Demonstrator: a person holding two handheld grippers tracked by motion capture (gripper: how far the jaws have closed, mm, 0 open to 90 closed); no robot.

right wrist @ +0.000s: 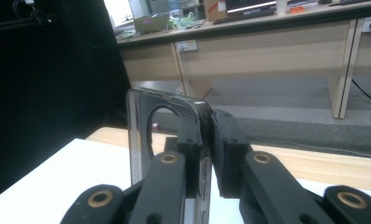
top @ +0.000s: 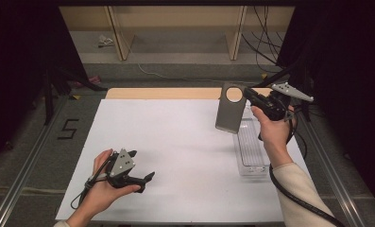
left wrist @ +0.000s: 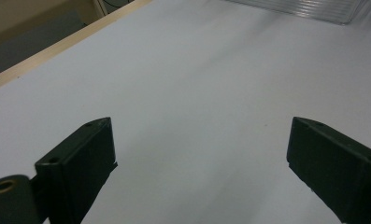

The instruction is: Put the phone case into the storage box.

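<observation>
Left tongs (top: 142, 176): apart, idle above the tabletop (top: 175, 151).
Right tongs (right wrist: 206, 140): clamped on the plate's top edge.
Metal plate (top: 230, 113): likely stiff, smooth, slippery; grip beside the hole.

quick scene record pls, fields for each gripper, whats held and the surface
right gripper: shut on the top edge of the metal plate, near its round hole
metal plate: grey, hangs upright over the near end of the clear tray
clear tray: on the table's right side
left gripper: open, holds nothing, low over the white table
white table: bare around the left gripper
</observation>
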